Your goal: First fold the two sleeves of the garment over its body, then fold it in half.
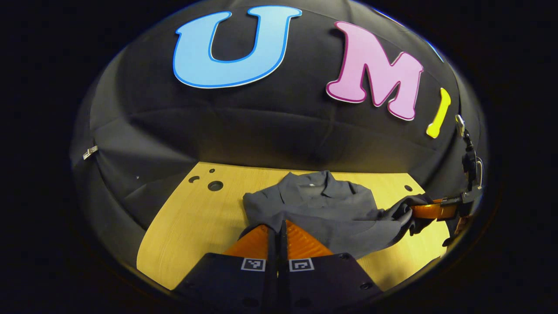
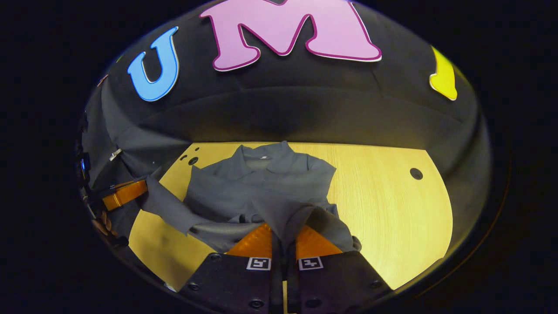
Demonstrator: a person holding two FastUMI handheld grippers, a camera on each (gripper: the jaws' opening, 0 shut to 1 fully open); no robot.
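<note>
Left gripper (image 1: pixel 282 229) clenched on hem, right gripper (image 2: pixel 284 237) likewise; we hold garment (image 1: pixel 322 205), collar (image 1: pixel 320 183) lying straight ahead.

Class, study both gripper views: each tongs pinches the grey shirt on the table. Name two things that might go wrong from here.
1. The left tongs grips only a thin edge of the grey shirt; it may slip out.
2. The right tongs holds bunched cloth, so the fold may land creased on the table.
</note>
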